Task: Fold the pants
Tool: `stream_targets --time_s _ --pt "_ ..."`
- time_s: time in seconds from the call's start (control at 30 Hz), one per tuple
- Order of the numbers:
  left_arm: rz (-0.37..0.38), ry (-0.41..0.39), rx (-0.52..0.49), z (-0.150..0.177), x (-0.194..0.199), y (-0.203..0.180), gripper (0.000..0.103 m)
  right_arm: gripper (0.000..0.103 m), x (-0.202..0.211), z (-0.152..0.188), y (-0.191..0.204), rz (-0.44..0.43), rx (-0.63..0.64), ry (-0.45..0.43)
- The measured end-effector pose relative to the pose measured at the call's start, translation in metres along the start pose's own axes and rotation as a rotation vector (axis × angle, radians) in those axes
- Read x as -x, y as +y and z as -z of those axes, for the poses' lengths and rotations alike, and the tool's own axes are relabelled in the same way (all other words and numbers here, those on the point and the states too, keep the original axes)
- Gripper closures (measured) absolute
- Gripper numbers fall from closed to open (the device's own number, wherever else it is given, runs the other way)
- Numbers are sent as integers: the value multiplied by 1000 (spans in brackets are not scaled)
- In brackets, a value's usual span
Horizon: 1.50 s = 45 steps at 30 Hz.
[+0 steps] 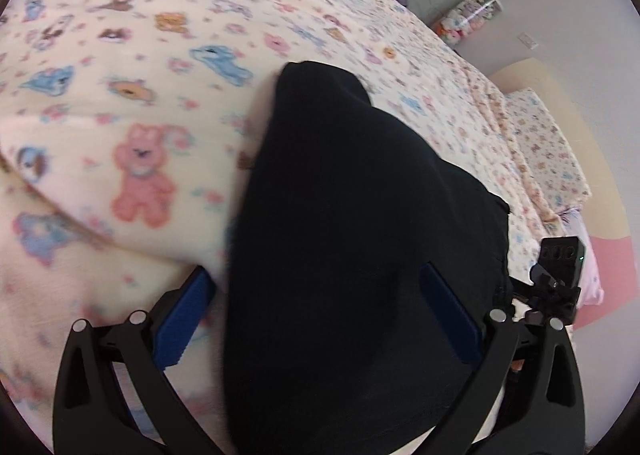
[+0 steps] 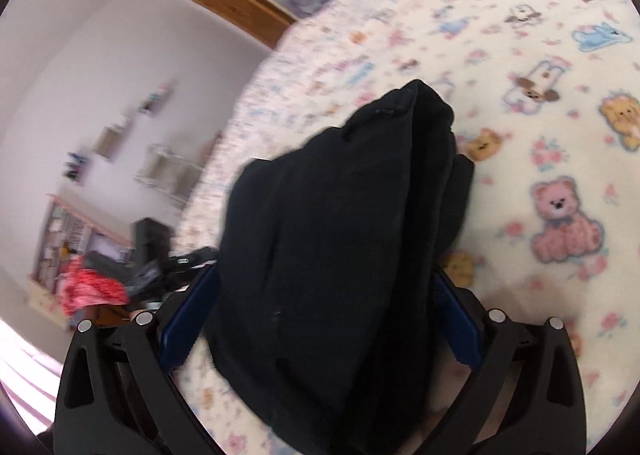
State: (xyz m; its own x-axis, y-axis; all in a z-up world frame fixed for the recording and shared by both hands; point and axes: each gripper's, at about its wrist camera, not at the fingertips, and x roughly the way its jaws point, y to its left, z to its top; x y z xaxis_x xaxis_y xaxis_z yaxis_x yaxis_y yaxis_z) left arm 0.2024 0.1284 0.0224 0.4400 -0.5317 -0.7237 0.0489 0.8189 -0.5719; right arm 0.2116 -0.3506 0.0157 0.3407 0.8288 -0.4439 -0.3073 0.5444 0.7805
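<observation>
Black pants (image 1: pixel 352 255) fill the middle of both of your wrist views, a thick bundle of dark cloth running from 6 o'clock up toward 12 o'clock over the bed.

In your left wrist view, your left gripper (image 1: pixel 316 303) has its blue fingers (image 1: pixel 180 331) spread wide, one at 8 o'clock and one at 4 o'clock, with the pants lying between them. The cloth covers the inner side of the finger at 4 o'clock, while a strip of blanket shows between the cloth and the finger at 8 o'clock, so the jaws stand apart and you cannot tell whether they press the cloth at all. A black camera mount (image 1: pixel 558 275) sticks in at 3 o'clock, probably your other tool.

In your right wrist view, your right gripper (image 2: pixel 320 315) also stands wide, and the pants (image 2: pixel 344 215) sit between its blue fingers (image 2: pixel 188 323), touching both. The jaws are apart around the bundle; a firm grip cannot be told. Several folded layers show along the bundle's edge toward 1 o'clock.

Under it all lies the cream blanket (image 1: pixel 120 115) printed with bears and puppies. Toward 9 o'clock in the right view you have a blurred shelf (image 2: pixel 76 239) and red cloth (image 2: pixel 92 291) against the wall.
</observation>
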Motion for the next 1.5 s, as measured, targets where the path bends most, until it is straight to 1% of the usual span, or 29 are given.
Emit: stream_targets --time_s 0.07,0.1,0.13,0.27,0.3,0.37,0.4,0.47,0.5,0.53,0.57,0.67,0.73,0.8,0.83,0.87,0.93,0.97,1.0,1.07,1.1,1.17,1.23,1.33,1.4,1.47,1.5 --pt "7 9 -4 -2 -2 -1 2 1 7 2 -10 -60 -29 -22" --pt "11 12 -1 -3 -3 -2 2 1 8 2 -13 -69 -37 -26" --pt "27 9 8 -4 -2 -2 2 1 6 1 -14 -65 -33 -24" --pt "80 -22 32 -4 5 -3 2 1 -2 -1 -7 25 15 -4" --pt "91 -28 36 -4 8 -3 2 1 -4 -1 -7 29 12 -2" --pt "116 -37 33 -2 11 -5 2 1 2 0 -11 -27 0 -4" --pt "126 -37 27 -1 13 -6 2 1 4 0 -13 -73 -10 -11" --pt "130 -27 9 2 15 -9 2 2 9 0 -17 -120 -26 -4" --pt "124 -18 -3 4 16 -11 2 2 10 0 -17 -122 -24 2" --pt "116 -10 -12 6 16 -14 2 2 10 1 -15 -114 -14 12" --pt "113 0 -20 8 16 -16 2 2 9 2 -11 -85 15 29" --pt "125 16 -53 11 16 -29 2 2 9 4 -2 -24 80 71" --pt "121 21 -63 10 14 -35 2 2 13 5 -1 -28 87 82" --pt "145 6 -65 10 16 -40 2 2 18 7 2 -35 103 88" --pt "143 0 -69 10 17 -41 2 2 19 8 3 -38 111 88" --pt "121 2 -77 9 15 -41 2 2 20 9 3 -42 112 87" --pt "68 12 -63 8 8 -37 2 2 19 6 -1 -46 91 90" --pt "61 14 -42 8 4 -33 2 2 17 3 -6 -39 63 98" --pt "64 15 -29 9 3 -30 2 5 15 0 -13 -11 21 112" --pt "64 20 -17 10 -1 -27 2 8 9 -6 -16 53 -17 118" --pt "60 22 -17 11 -2 -28 2 7 6 -9 -17 58 -32 116" --pt "49 22 -14 12 -4 -27 2 7 -3 -11 -5 54 -1 157" --pt "52 18 -3 14 -3 -24 2 7 -6 -11 14 100 59 176" --pt "55 18 16 15 -1 -18 2 7 0 -9 36 114 109 179" --pt "47 20 22 15 -2 -16 2 7 4 -7 55 122 165 181" --pt "41 19 24 16 -2 -14 2 7 1 -5 75 125 210 184" --pt "39 20 27 16 -3 -13 2 7 2 -5 79 122 219 184"
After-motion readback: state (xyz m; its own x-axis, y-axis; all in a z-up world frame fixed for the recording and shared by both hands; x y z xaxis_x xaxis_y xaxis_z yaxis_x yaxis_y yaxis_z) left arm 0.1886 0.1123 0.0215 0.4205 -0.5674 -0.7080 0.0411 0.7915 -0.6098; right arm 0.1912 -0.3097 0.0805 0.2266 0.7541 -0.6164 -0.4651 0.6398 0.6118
